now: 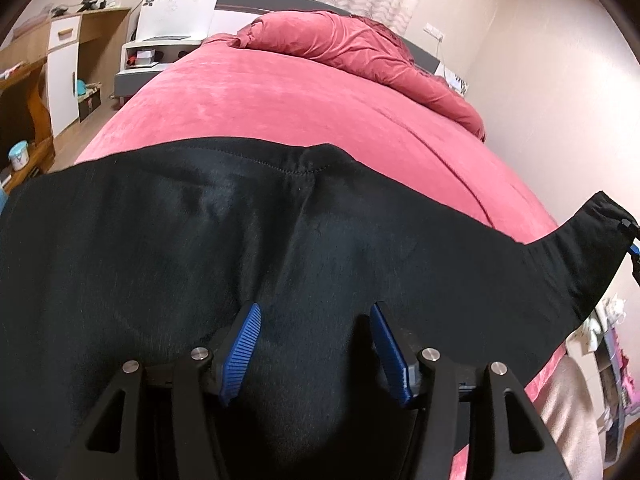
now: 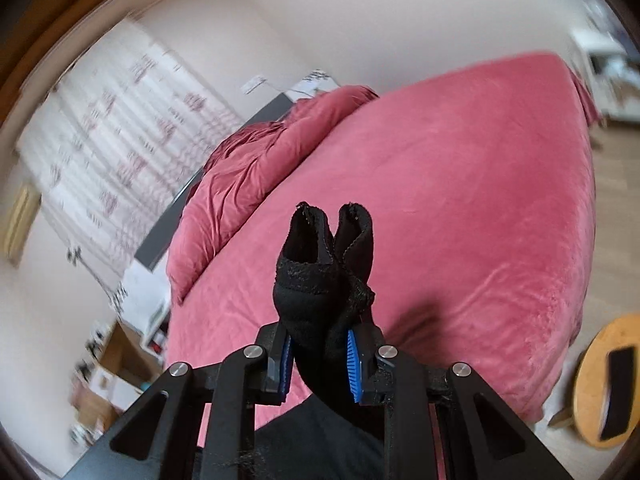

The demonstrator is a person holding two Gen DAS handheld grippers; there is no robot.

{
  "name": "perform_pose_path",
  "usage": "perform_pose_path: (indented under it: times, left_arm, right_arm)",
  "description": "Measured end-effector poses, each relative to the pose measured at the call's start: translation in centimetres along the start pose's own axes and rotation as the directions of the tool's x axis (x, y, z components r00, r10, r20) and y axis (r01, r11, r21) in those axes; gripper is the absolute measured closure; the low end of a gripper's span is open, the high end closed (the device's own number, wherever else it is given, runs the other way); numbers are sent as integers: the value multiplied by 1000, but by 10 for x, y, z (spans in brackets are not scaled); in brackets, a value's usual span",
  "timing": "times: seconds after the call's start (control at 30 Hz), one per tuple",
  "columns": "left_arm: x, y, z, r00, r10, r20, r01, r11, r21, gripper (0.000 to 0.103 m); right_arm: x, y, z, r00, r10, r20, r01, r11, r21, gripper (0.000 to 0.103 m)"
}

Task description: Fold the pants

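Observation:
Black pants [image 1: 240, 240] lie spread across the pink bed [image 1: 280, 108] in the left wrist view. My left gripper [image 1: 316, 316] hovers low over the middle of the pants with its blue fingers [image 1: 244, 344] wide apart and nothing between them. One end of the pants rises at the far right, where my right gripper [image 1: 632, 240] pinches it. In the right wrist view my right gripper [image 2: 320, 344] is shut on a bunched end of the pants [image 2: 324, 264], held above the bed [image 2: 460, 220].
A crumpled pink duvet [image 1: 360, 48] lies at the head of the bed. A wooden desk and white cabinet [image 1: 60, 68] stand left. A round wooden stool [image 2: 608, 384] with a dark phone stands on the floor right of the bed. Curtains [image 2: 120, 152] hang behind.

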State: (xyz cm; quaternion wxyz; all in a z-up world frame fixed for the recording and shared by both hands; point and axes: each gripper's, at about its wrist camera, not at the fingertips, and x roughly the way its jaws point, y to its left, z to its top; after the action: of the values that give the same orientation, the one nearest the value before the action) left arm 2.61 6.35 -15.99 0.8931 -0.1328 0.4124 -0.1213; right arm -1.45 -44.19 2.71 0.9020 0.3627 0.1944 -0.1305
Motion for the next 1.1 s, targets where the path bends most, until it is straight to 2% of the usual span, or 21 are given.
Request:
perform_pose_path:
  times: [0.13, 0.23, 0.3, 0.47, 0.6, 0.8, 0.97, 1.1]
  left_arm:
    - [0, 4, -1, 1000, -23, 7, 23, 999, -26, 45]
    - [-1, 3, -3, 999, -31, 10, 31, 999, -24, 45]
    - [0, 5, -3, 999, -36, 10, 36, 999, -24, 45]
    - [0, 9, -5, 998, -50, 26, 51, 998, -45, 42]
    - [1, 6, -6, 999, -46, 25, 46, 999, -17, 42]
    - [-1, 9, -9, 997, -69, 37, 70, 997, -28, 42]
    - [0, 7, -10, 998, -52, 43, 52, 999, -7, 42]
    - [0, -2, -15, 998, -23, 57, 21, 999, 45, 40]
  right_arm:
    - [-12, 47, -23, 1000, -7, 20, 10, 988, -154, 81]
    - [-10, 80, -45, 1000, 4, 0, -4, 964, -265, 81]
    - [-7, 102, -68, 1000, 0, -18, -6, 934, -358, 81]
    - [12, 137, -134, 992, 21, -128, -86, 847, -525, 81]
    - [37, 141, -178, 974, 1, -226, -137, 799, -585, 81]
    - [56, 141, -208, 961, -25, -274, -159, 762, -628, 81]
    - [67, 145, -220, 942, -30, -333, -198, 752, -629, 81]
    - [74, 145, -239, 929, -37, -368, -217, 752, -623, 81]
